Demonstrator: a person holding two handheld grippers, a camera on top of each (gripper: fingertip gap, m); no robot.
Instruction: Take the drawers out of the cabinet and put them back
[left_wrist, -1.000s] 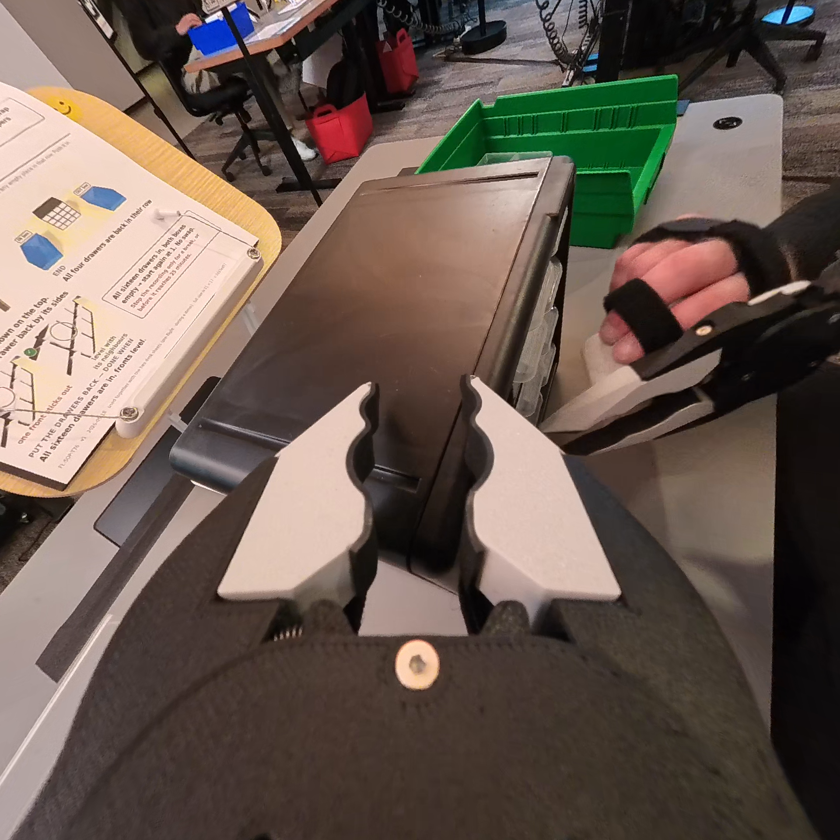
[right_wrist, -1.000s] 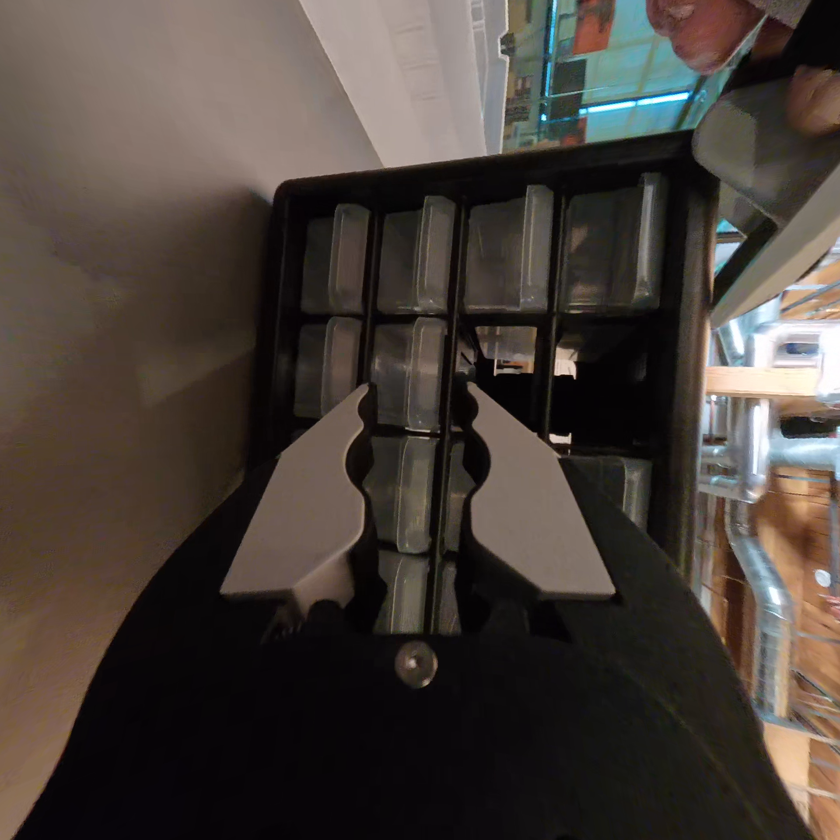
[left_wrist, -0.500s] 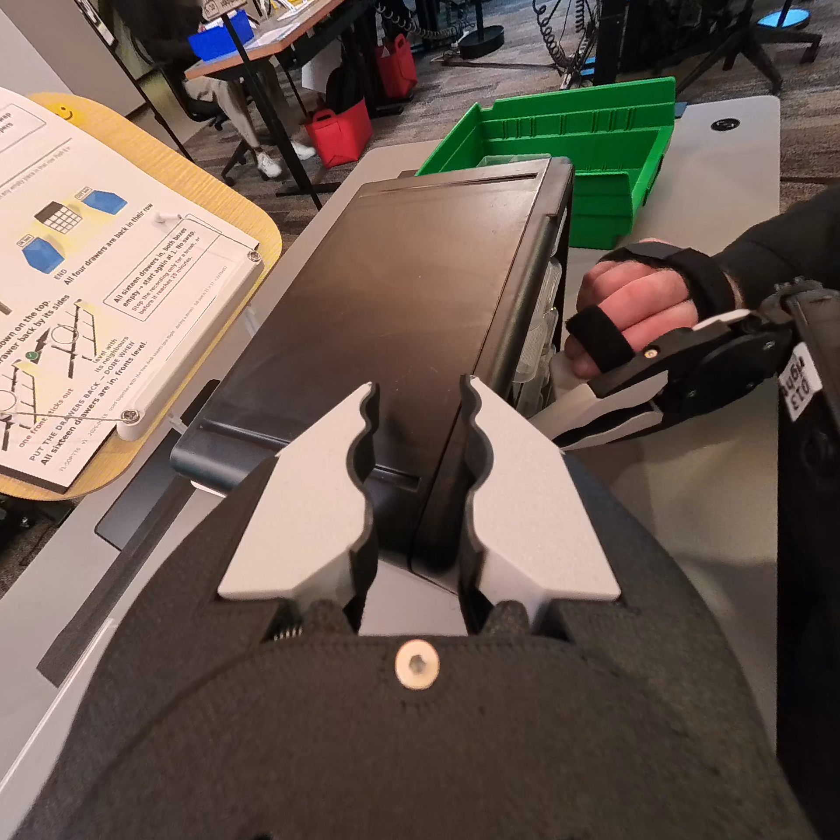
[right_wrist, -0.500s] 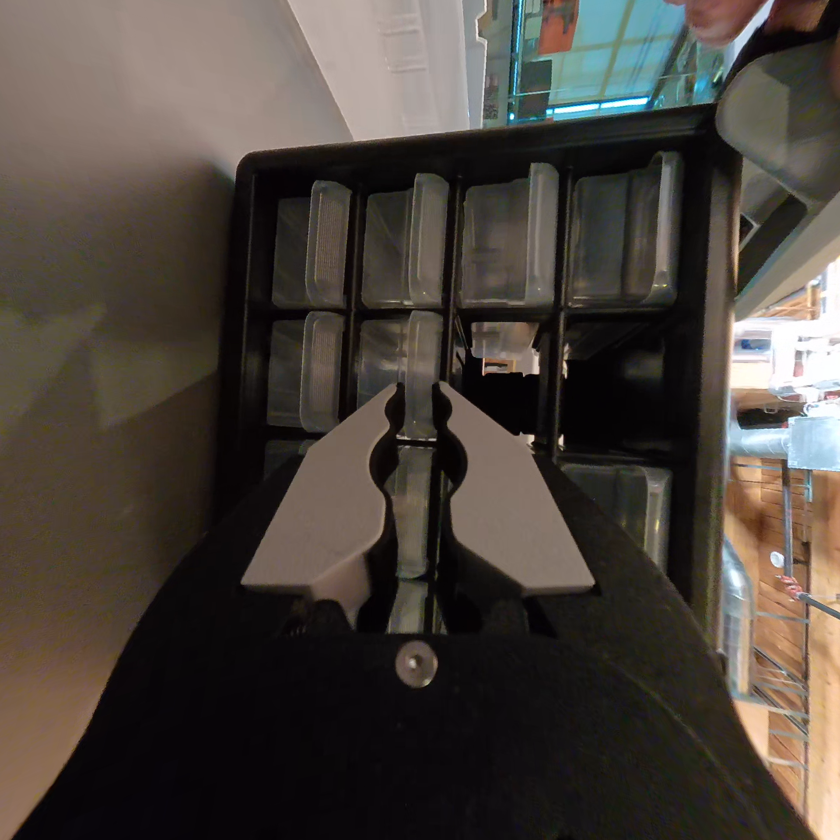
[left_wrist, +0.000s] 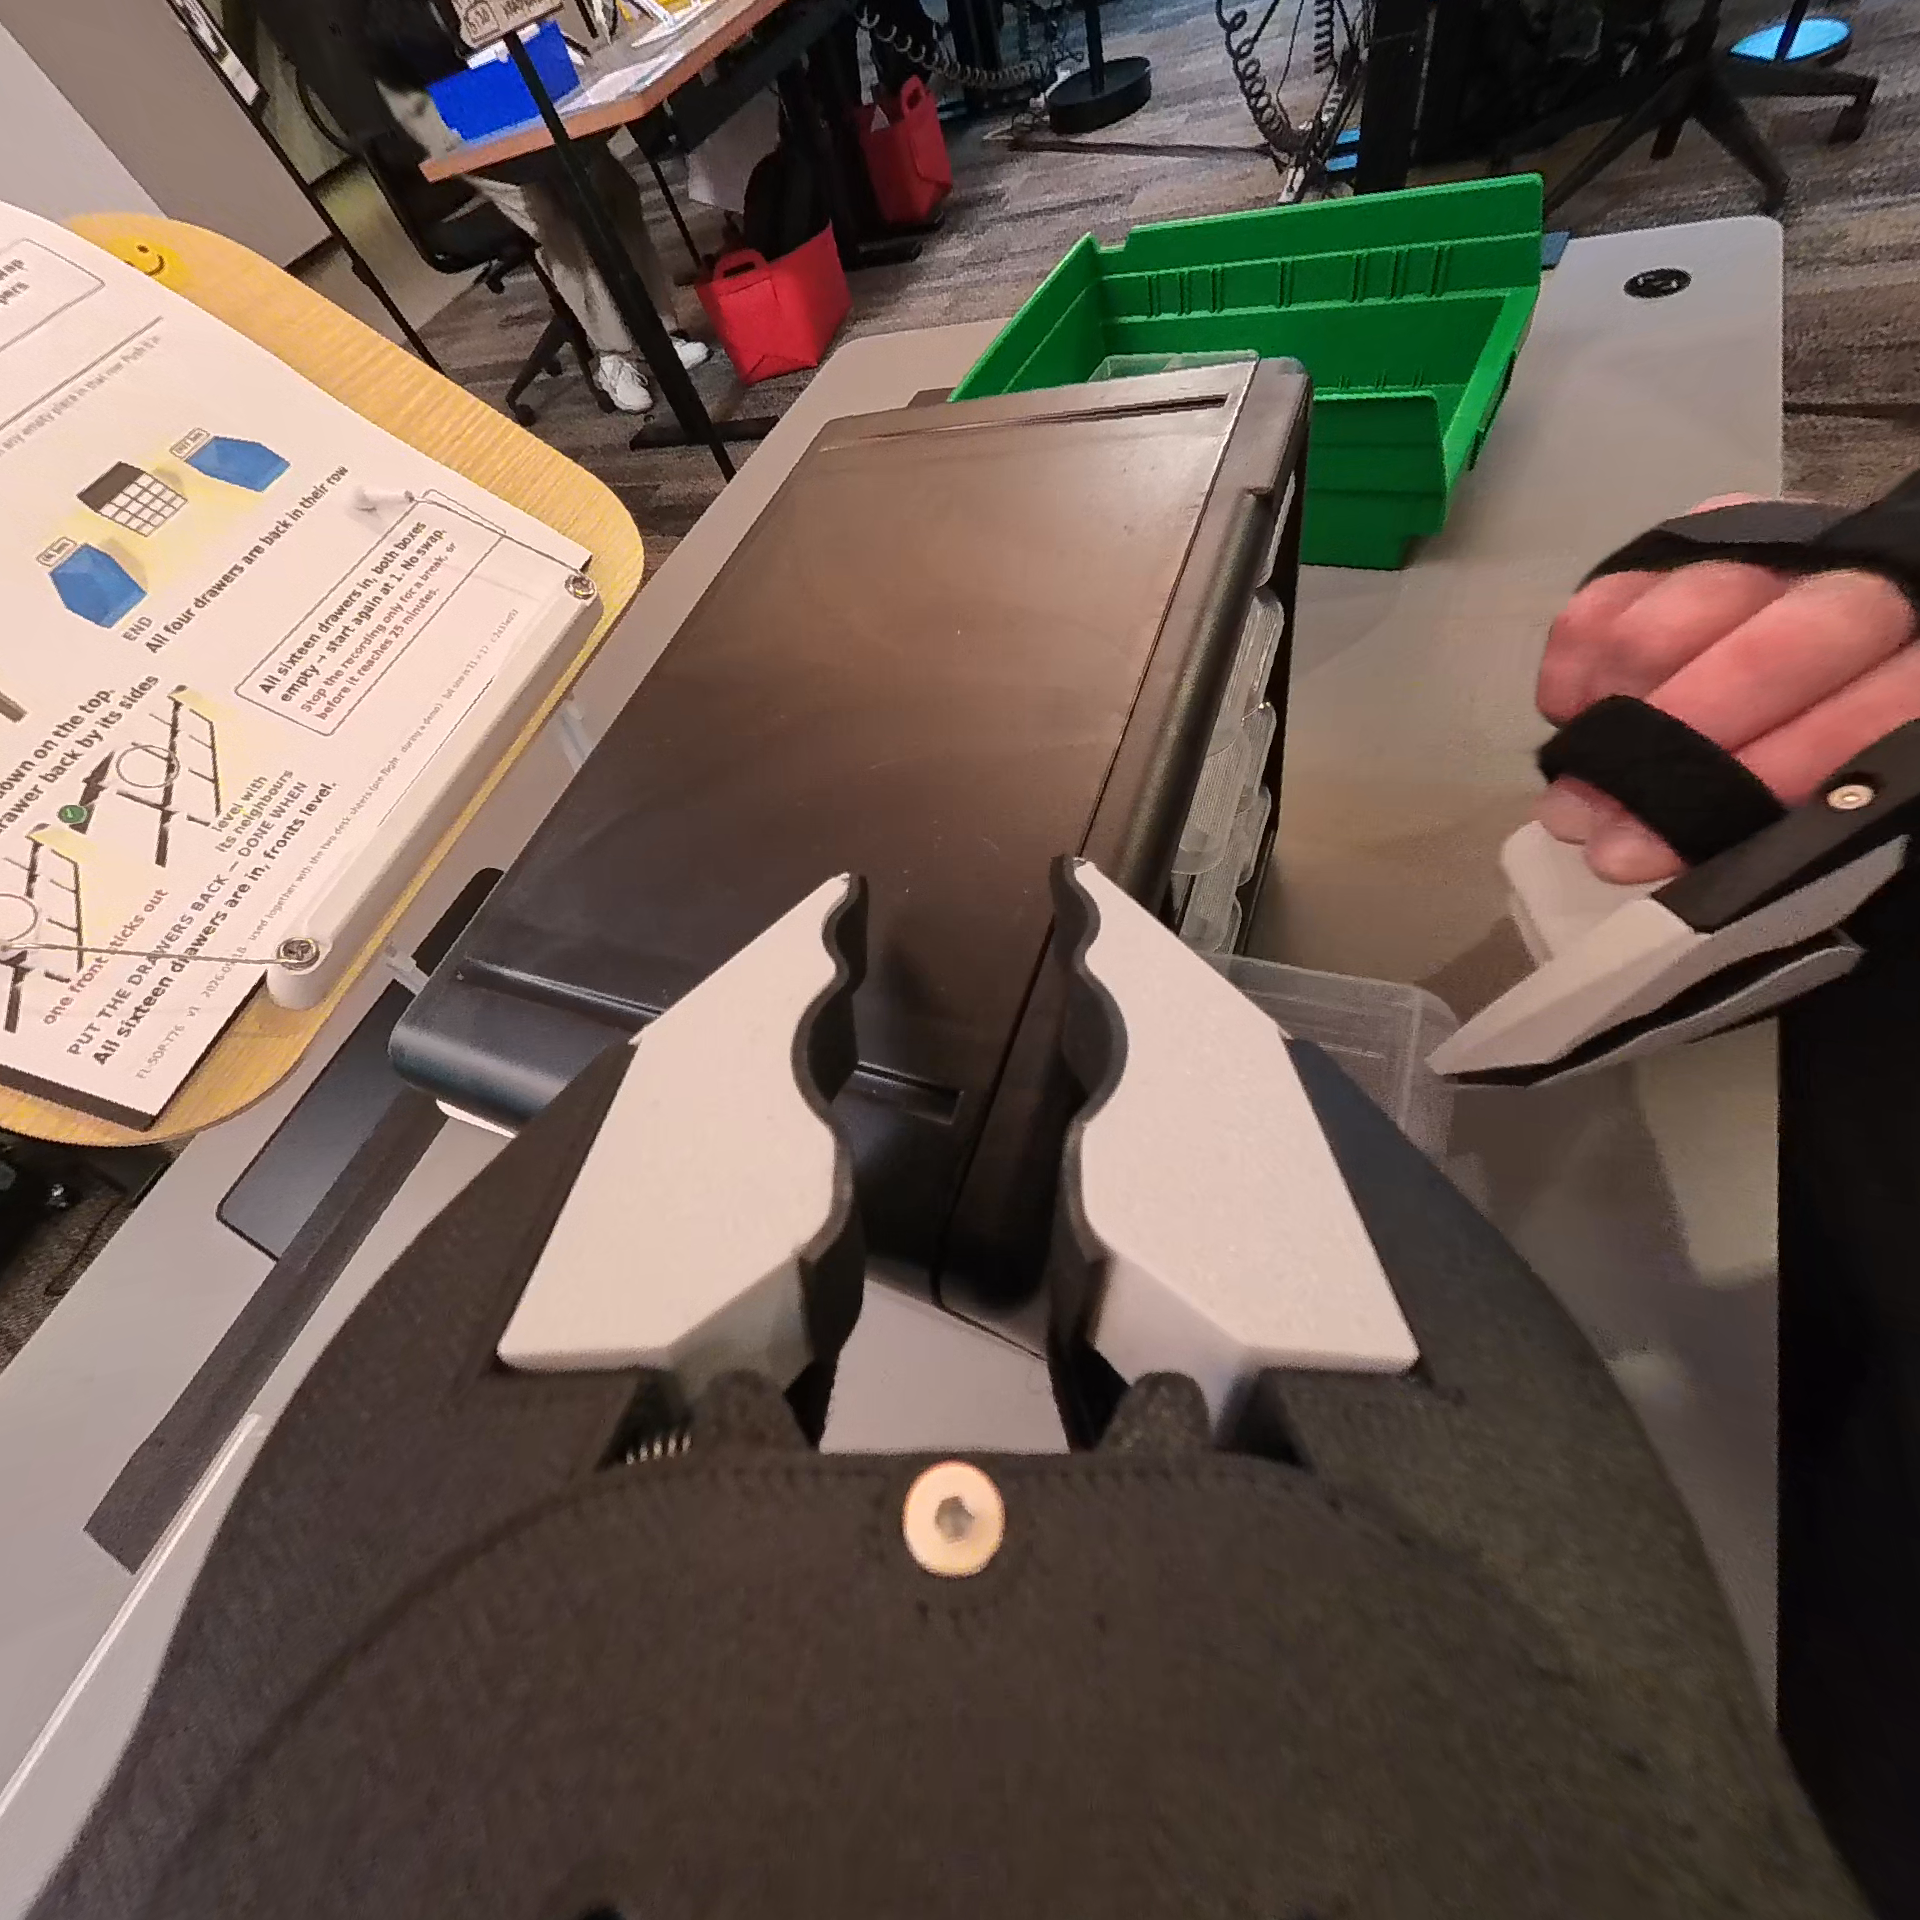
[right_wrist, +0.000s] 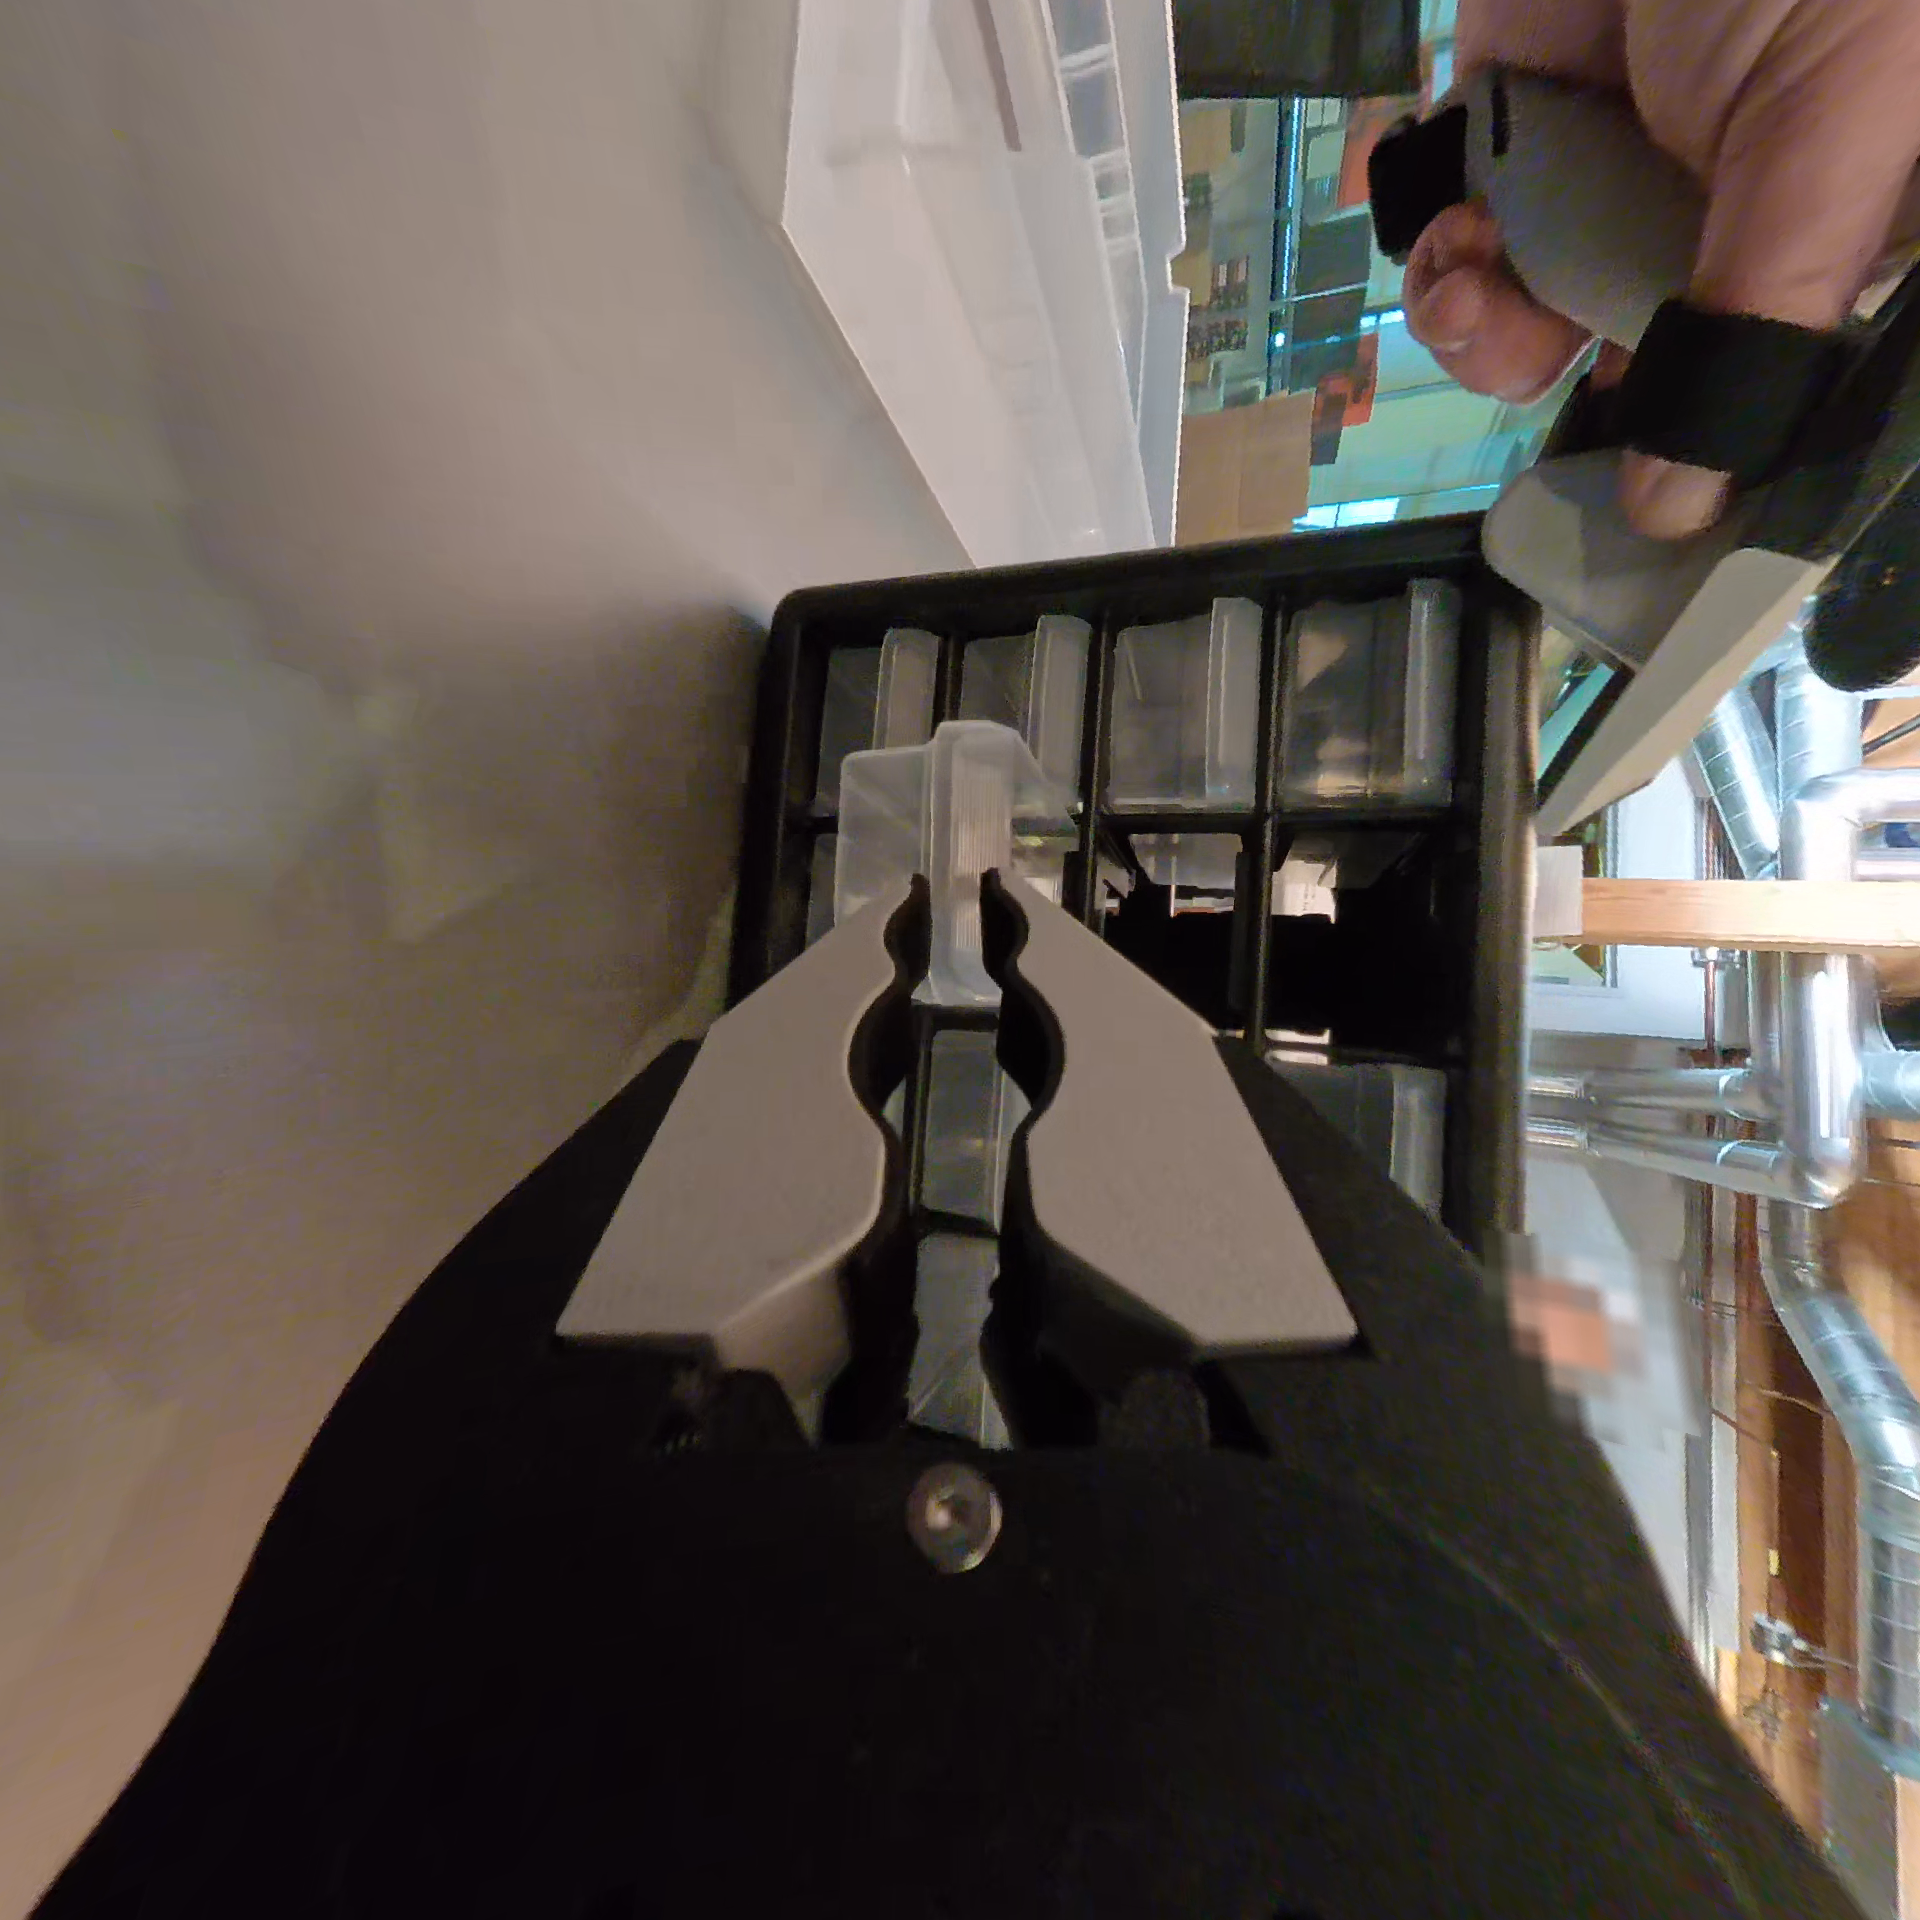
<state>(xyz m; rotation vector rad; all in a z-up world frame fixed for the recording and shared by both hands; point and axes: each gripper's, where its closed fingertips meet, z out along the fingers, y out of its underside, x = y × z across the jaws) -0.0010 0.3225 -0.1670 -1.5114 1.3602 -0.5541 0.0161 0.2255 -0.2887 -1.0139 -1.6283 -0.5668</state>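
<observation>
cabinet (left_wrist: 883, 665): black plastic, smooth, dull sheen on top.
drawer (right_wrist: 951, 821): clear plastic, glossy, ribbed handle.
left gripper (left_wrist: 956, 935): matt grey fingers (left_wrist: 717, 1122), grainy; black body rough-textured.
bin (left_wrist: 1299, 312), at 1 o'clock of cabinet: green plastic, glossy.
table (left_wrist: 1403, 665): grey, smooth, matt.
board (left_wrist: 582, 520), at 9 o'clock: wood-grain edge under white paper sheet (left_wrist: 208, 623).

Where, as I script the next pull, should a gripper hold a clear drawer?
Pinch the ridged handle tab on the front of the clear drawer, approaching the open face of the black cabinet head-on. The tab juts out as a thin fin; the right gripper is shut on one that way.
</observation>
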